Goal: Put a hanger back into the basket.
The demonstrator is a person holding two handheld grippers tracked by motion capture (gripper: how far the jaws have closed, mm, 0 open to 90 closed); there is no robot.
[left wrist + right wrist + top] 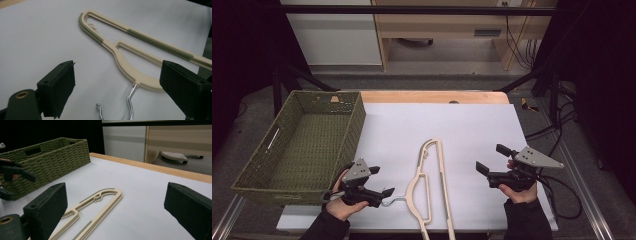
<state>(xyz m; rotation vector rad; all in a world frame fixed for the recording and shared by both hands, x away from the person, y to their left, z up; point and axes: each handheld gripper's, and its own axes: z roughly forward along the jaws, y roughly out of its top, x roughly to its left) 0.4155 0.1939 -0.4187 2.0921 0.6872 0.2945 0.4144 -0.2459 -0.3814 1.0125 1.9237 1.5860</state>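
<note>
Centrally, a cream hanger point(430, 187) is seen lying flat on the white sheet point(472, 125) that covers the table, its metal hook point(393, 201) turned toward the person's left and its long arms running away up the sheet and toward the near edge. The left gripper point(382, 181) is held just beside that hook; in the left gripper view the hook point(130, 103) is shown between the two black jaws, which stand wide apart and are pressed on nothing (no contact with wire or plastic can be made out). Grey-green ribbed strips are visible along the hanger's arms point(160, 45). The right gripper point(493, 159) is held over the sheet to the right of the hanger, well apart from it, with its jaws spread wide and nothing between them. A green woven basket point(354, 125) is placed at the left of the table, partly overhanging its edge.
</note>
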